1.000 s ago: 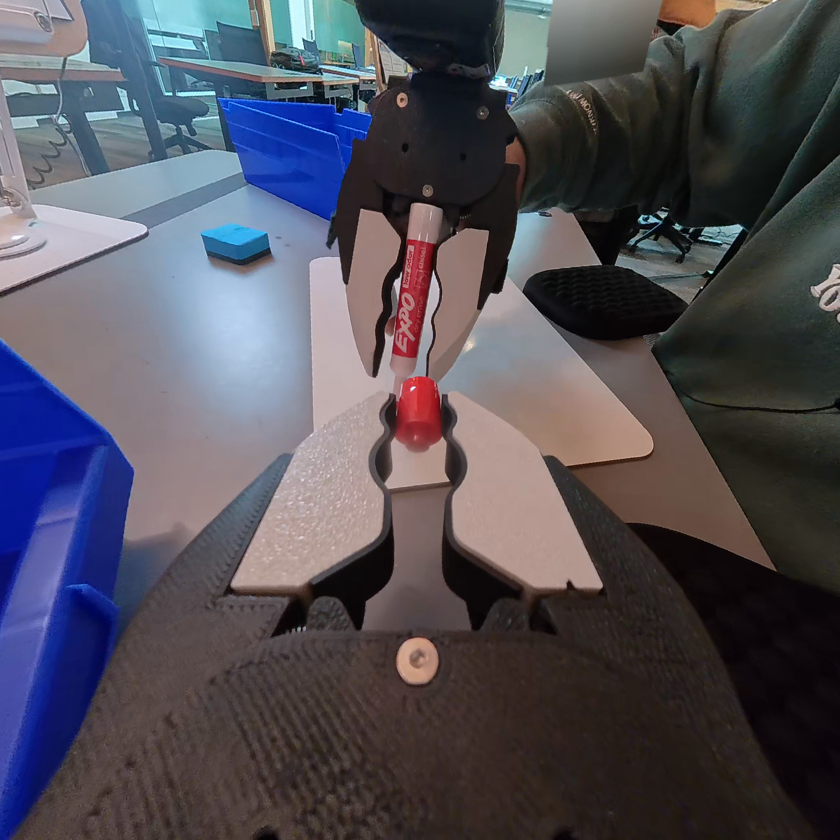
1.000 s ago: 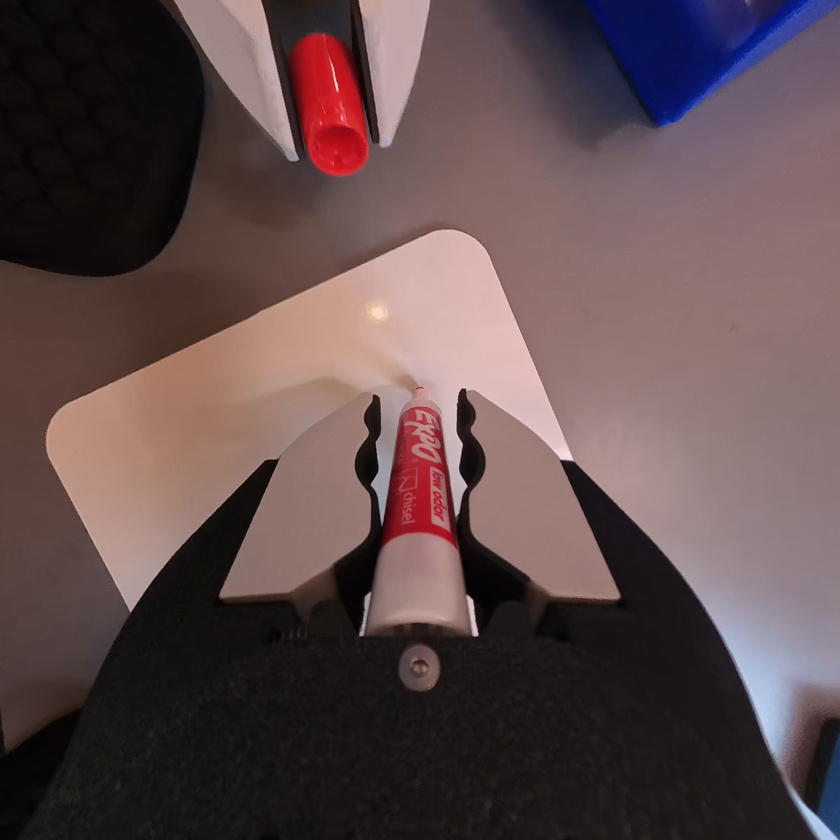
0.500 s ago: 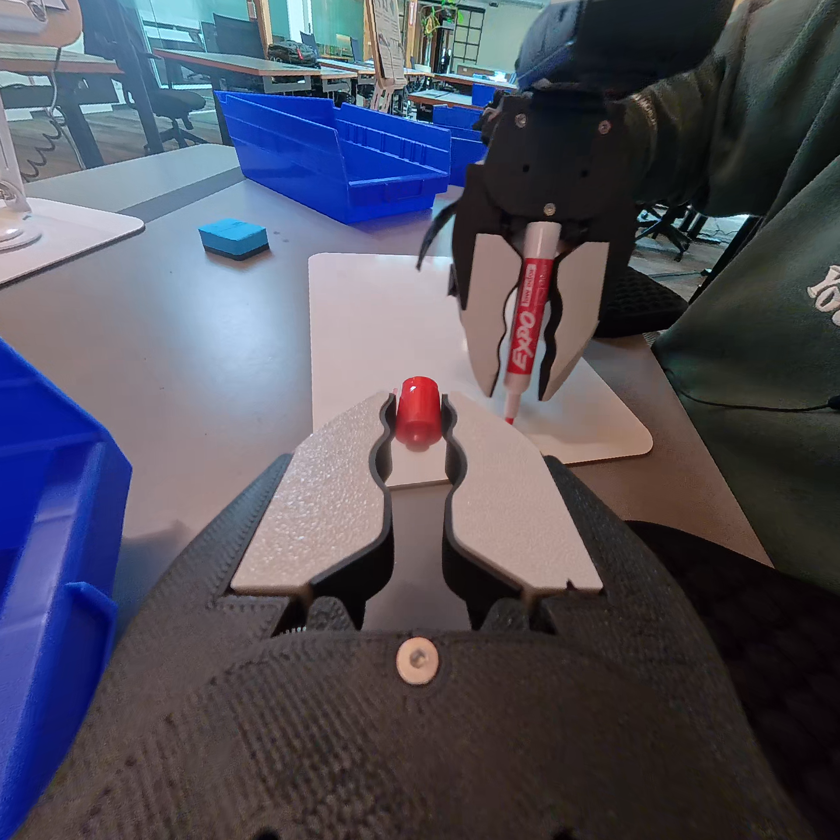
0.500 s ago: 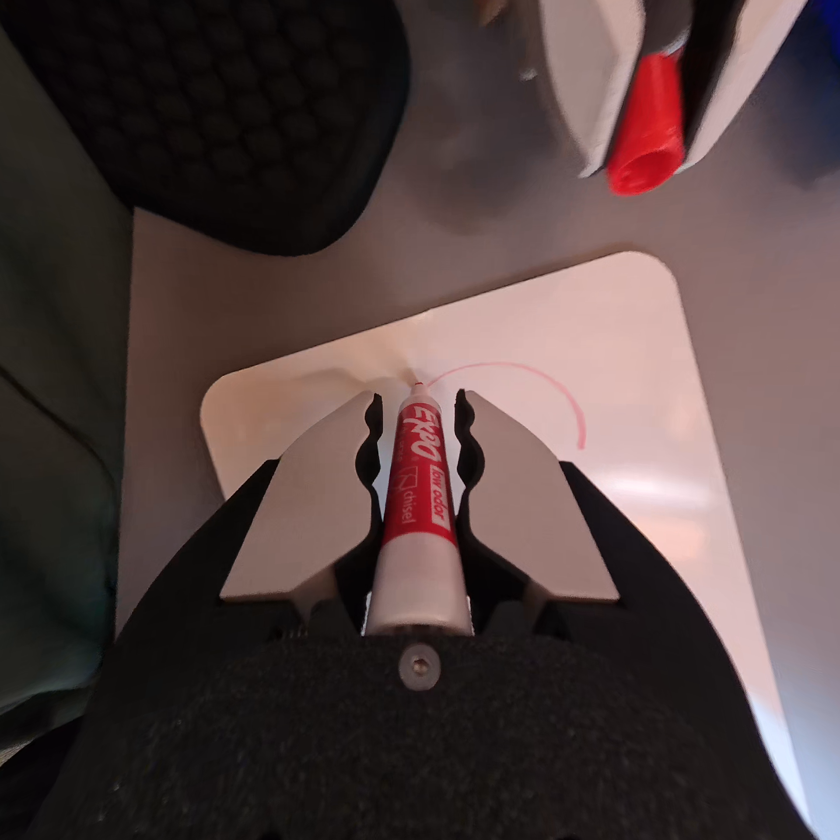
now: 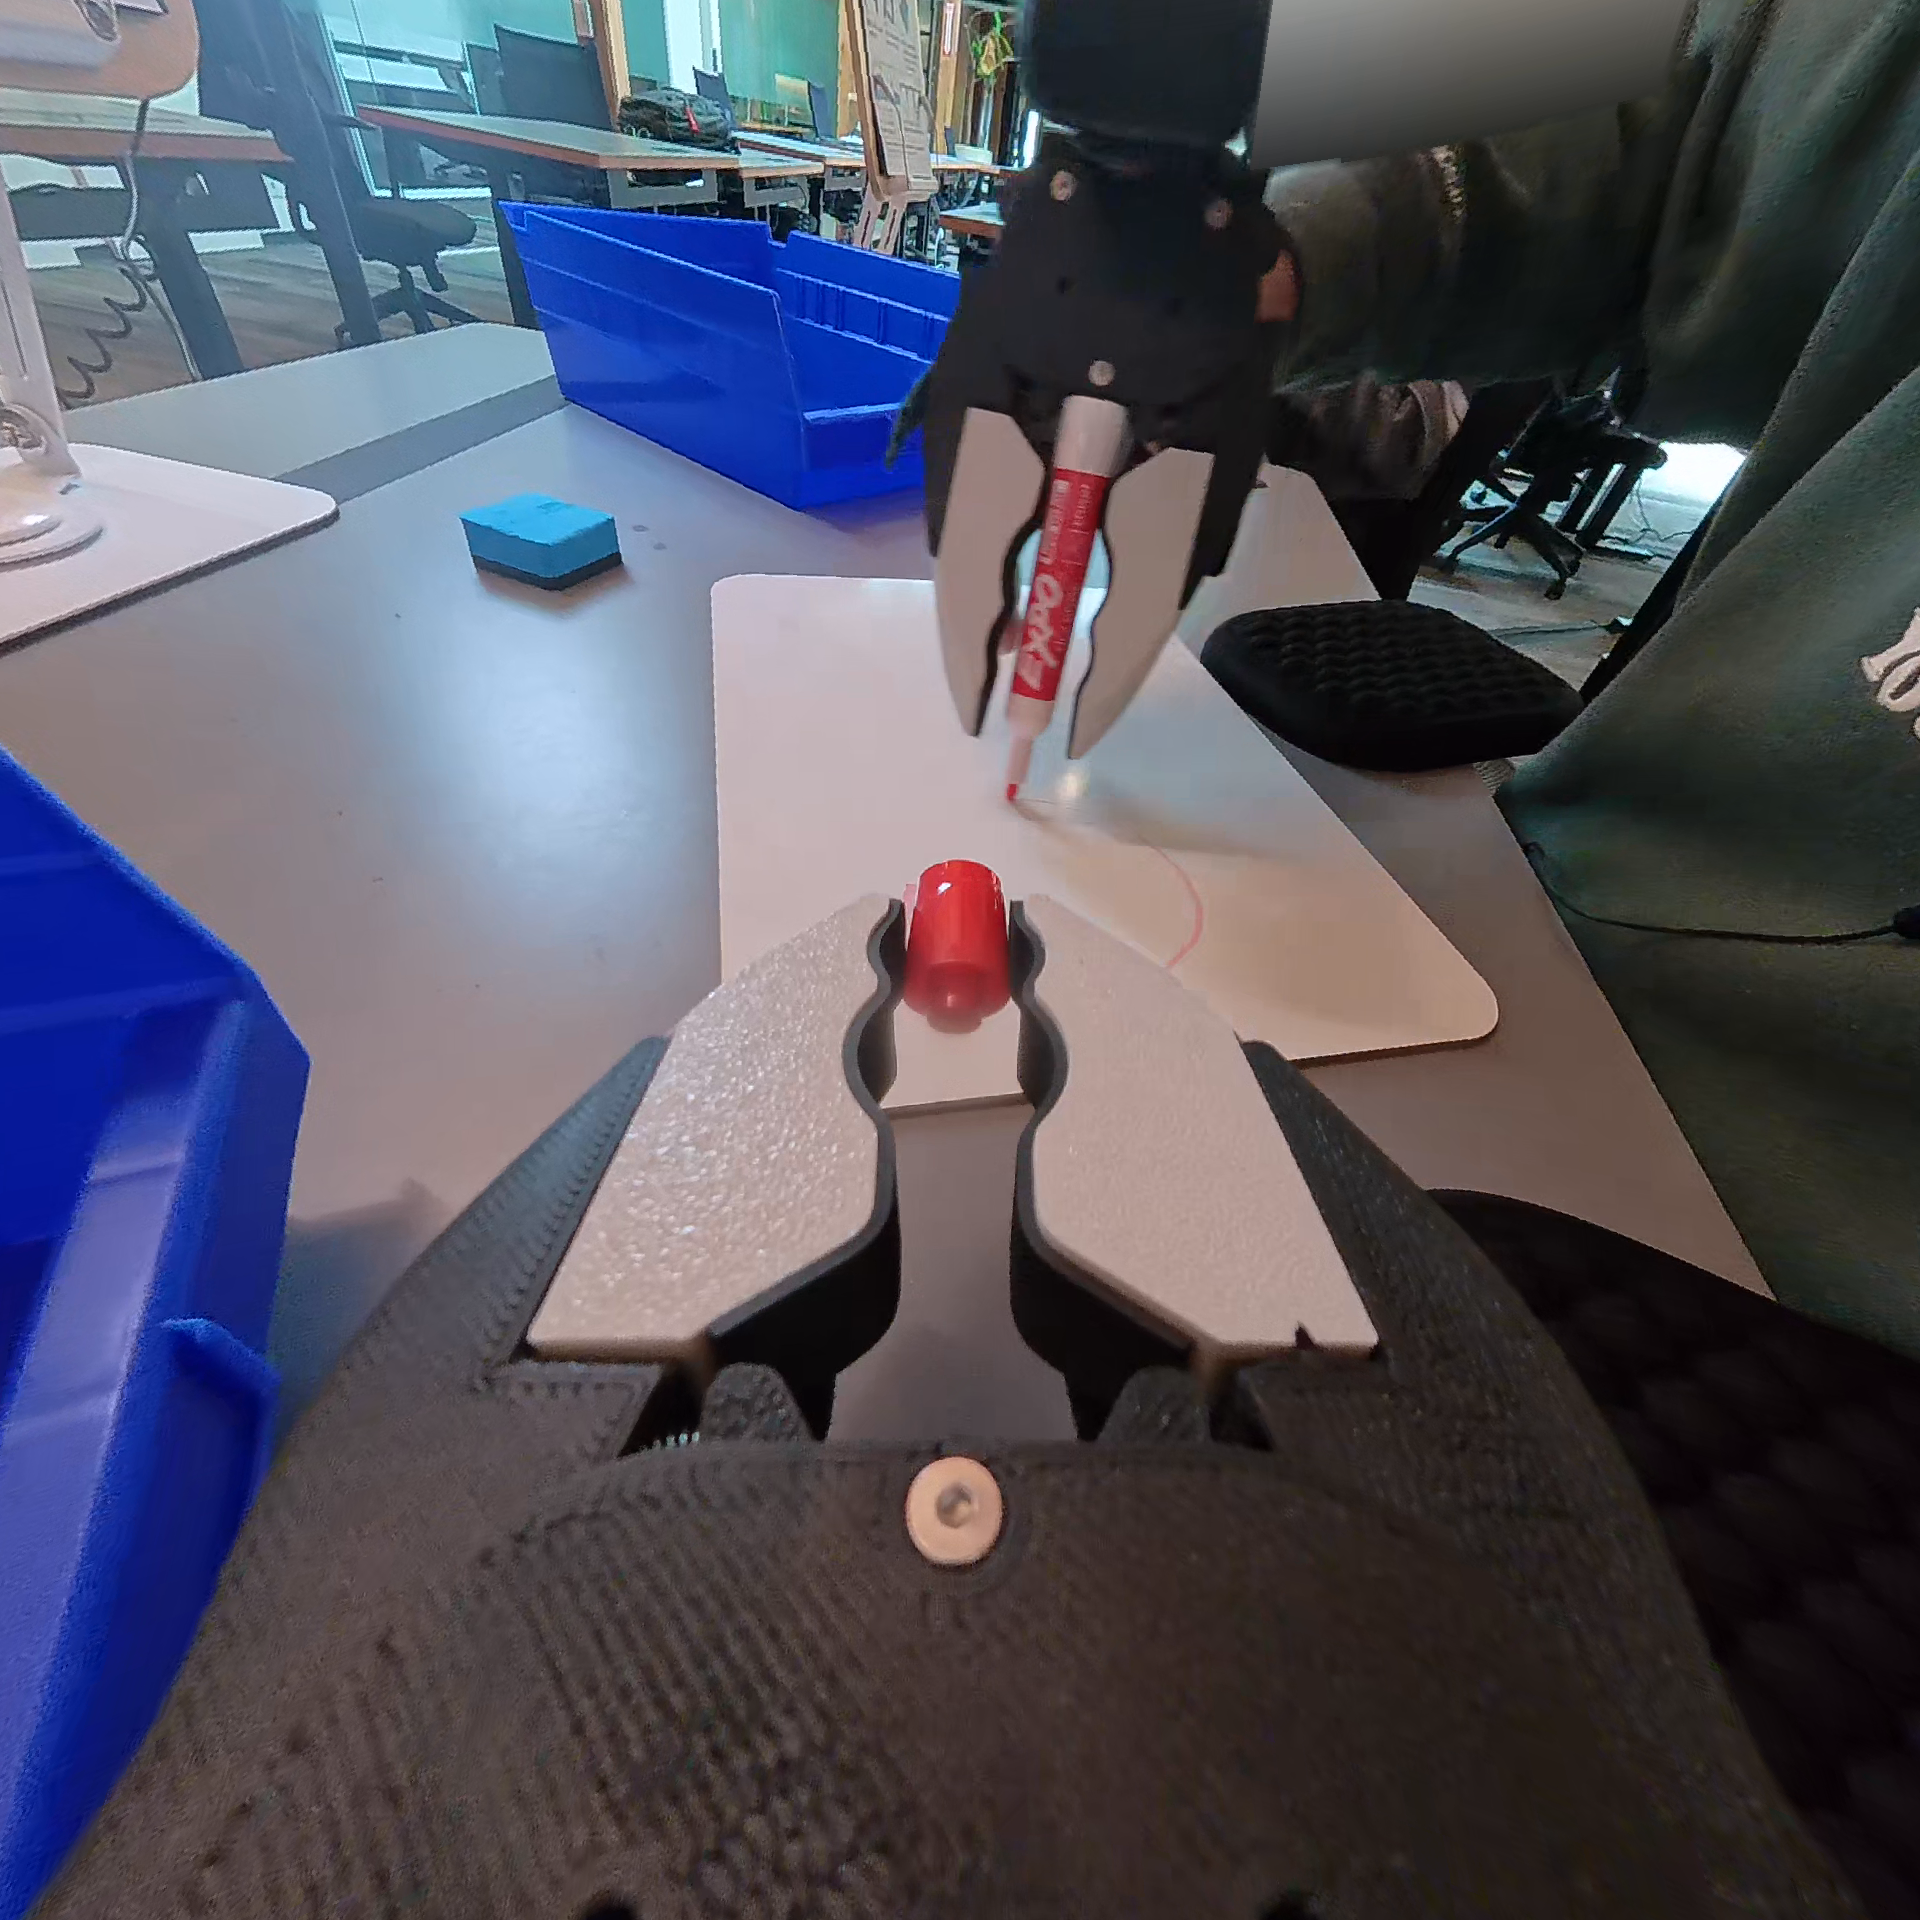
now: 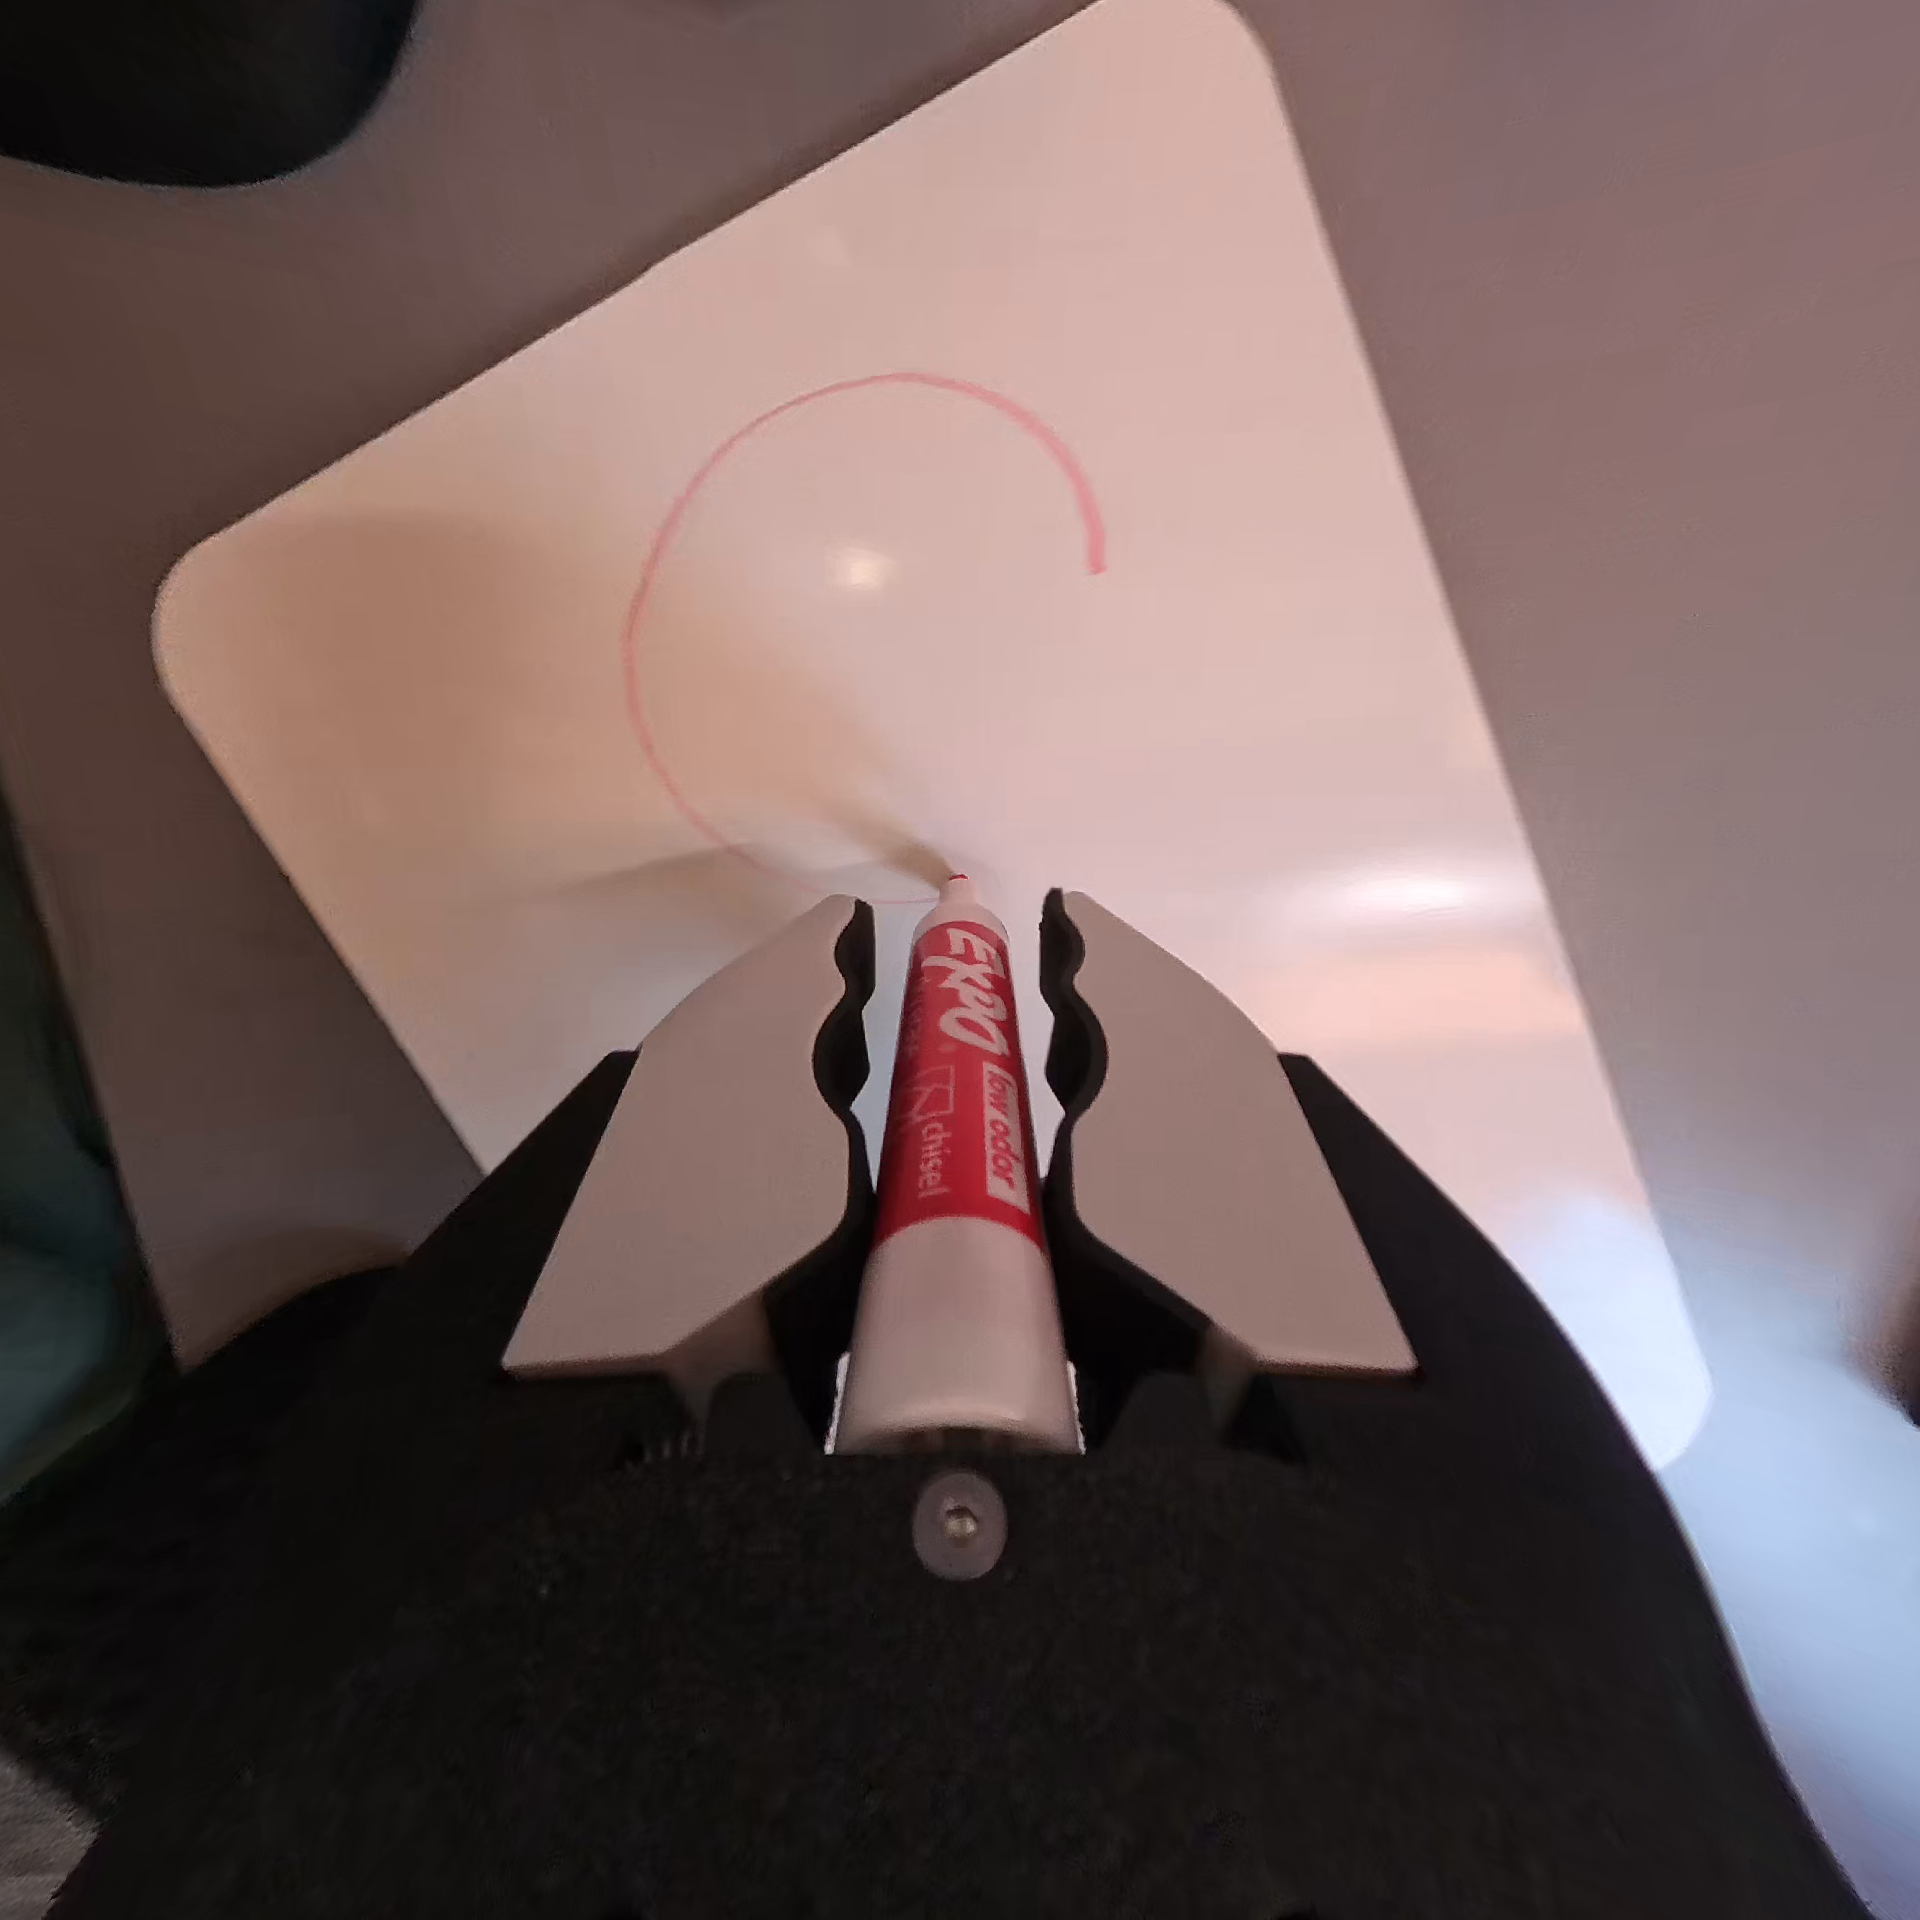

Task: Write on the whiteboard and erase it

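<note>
Since half a second ago, the right gripper [image 5: 1023,740] has carried the marker [image 5: 1047,634] from the near right part of the whiteboard [image 5: 831,727] toward its middle, and the red line [image 6: 665,582] has grown from a short arc into most of a circle, open on one side.

Item, nearest: left gripper [image 5: 954,940], fingers narrowed onto the red cap [image 5: 954,935], which sits between the fingertips with its closed end facing the camera, held over the near edge of the whiteboard.

Item: whiteboard, white with rounded corners, lying flat on the grey table [image 5: 416,779].

Item: marker, red and white barrel, clamped lengthwise between the right gripper's fingers, pointing steeply down, its red tip touching the board at the end of the line.

Item: blue bin [image 5: 94,1195], near left, at the table's edge.

Item: black honeycomb-textured pad [image 5: 1382,686], right of the board, just beside it.

Item: person's dark green sleeve [image 5: 1558,249], behind the right gripper.

Item: blue eraser [image 5: 540,535] with a dark underside, on the table left of and beyond the board, well apart from both grippers.

Item, farthest: second blue bin [image 5: 707,332] at the table's far side, desks and chairs beyond.
</note>
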A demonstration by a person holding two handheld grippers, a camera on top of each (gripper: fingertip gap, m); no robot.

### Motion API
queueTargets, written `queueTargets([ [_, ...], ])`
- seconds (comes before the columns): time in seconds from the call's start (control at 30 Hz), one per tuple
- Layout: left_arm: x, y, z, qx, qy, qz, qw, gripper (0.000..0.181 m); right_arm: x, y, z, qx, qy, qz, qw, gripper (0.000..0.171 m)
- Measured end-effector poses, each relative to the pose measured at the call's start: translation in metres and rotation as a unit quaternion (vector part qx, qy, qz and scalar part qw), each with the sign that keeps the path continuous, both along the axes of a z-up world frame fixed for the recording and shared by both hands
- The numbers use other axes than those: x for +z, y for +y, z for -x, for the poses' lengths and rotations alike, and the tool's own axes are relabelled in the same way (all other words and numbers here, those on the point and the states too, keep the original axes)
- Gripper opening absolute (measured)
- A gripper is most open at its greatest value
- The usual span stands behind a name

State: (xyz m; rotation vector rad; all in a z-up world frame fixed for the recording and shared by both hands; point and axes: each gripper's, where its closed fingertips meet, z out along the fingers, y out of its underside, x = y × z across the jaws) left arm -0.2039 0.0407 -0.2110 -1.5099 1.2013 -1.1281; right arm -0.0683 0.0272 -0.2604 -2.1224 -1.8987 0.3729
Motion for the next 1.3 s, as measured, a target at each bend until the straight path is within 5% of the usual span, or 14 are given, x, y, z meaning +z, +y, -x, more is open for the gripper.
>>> queueTargets([
  [0.43,0.0,-0.002,-0.001,-0.005,0.0,0.003,1.0,0.019,0.004,0.029,0.063,0.06,0.038,-0.014,0.997,0.033],
  [0.6,0.0,-0.002,-0.001,-0.006,-0.001,0.002,1.0,0.019,0.031,0.041,0.031,0.006,0.072,-0.03,0.997,0.033],
  [0.8,0.0,-0.004,-0.003,-0.004,0.006,-0.018,1.0,0.019,0.02,0.039,-0.014,-0.05,0.079,-0.023,0.995,0.033],
  [1.3,-0.003,-0.001,-0.011,0.016,0.023,-0.061,0.998,0.019,0.007,0.047,-0.015,-0.037,0.097,-0.015,0.994,0.033],
])
